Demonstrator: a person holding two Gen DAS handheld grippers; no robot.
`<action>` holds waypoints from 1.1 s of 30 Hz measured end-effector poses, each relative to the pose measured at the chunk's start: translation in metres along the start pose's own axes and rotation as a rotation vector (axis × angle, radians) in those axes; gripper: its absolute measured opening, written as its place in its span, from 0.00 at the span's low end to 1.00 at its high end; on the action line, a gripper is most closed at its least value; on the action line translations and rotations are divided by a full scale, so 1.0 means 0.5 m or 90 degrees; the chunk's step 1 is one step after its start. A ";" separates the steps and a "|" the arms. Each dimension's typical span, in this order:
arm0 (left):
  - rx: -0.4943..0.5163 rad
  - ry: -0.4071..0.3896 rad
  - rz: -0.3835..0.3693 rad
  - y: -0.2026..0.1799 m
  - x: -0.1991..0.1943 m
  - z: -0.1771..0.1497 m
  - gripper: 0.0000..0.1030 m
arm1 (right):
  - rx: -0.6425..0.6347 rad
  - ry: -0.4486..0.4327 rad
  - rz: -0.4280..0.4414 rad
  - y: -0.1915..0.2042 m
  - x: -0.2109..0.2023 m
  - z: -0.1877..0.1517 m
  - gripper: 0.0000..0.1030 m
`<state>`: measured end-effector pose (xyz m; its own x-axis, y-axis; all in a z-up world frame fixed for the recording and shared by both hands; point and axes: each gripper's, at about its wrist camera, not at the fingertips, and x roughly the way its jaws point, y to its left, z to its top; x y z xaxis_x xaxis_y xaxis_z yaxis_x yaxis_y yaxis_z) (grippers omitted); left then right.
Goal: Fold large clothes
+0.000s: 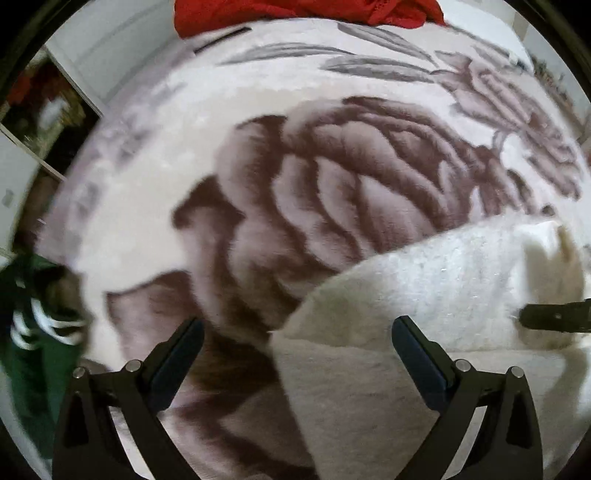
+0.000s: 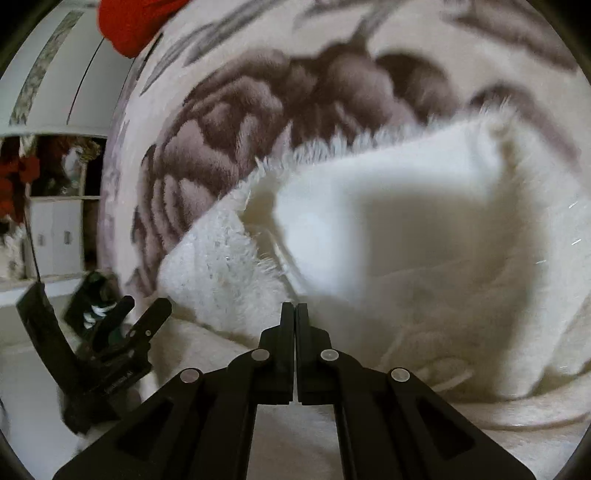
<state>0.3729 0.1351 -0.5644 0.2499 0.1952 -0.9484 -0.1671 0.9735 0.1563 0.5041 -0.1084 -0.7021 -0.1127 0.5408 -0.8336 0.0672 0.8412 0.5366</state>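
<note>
A fluffy white garment point(image 1: 424, 295) lies on a bed covered by a cream blanket with a big brown rose print point(image 1: 314, 177). My left gripper point(image 1: 295, 332) is open and empty, its jaws wide apart over the garment's left edge. My right gripper point(image 2: 294, 310) has its jaws closed together and lifts a flap of the white garment point(image 2: 388, 229); the pinched spot is hidden behind the fingertips. The left gripper shows in the right wrist view point(image 2: 136, 314), and the right one at the right edge of the left wrist view point(image 1: 554, 317).
A red cloth point(image 1: 306, 14) lies at the bed's far end. A green garment with white stripes point(image 1: 29, 332) lies off the bed's left side. White cabinets and an open shelf point(image 2: 55, 206) stand to the left.
</note>
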 end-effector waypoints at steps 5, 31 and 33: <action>0.040 -0.016 0.080 -0.032 0.006 -0.014 1.00 | 0.000 0.053 0.008 0.001 0.033 -0.008 0.01; 0.021 -0.010 0.105 -0.027 -0.025 -0.038 1.00 | -0.104 0.037 -0.151 0.072 0.120 -0.031 0.07; 0.014 -0.021 0.105 -0.020 -0.038 -0.037 1.00 | -0.085 -0.002 -0.143 0.070 0.086 -0.031 0.06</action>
<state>0.3523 0.1195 -0.5529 0.2516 0.3553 -0.9003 -0.1875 0.9305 0.3148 0.4861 -0.0555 -0.7172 -0.1062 0.3404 -0.9343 -0.0903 0.9324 0.3500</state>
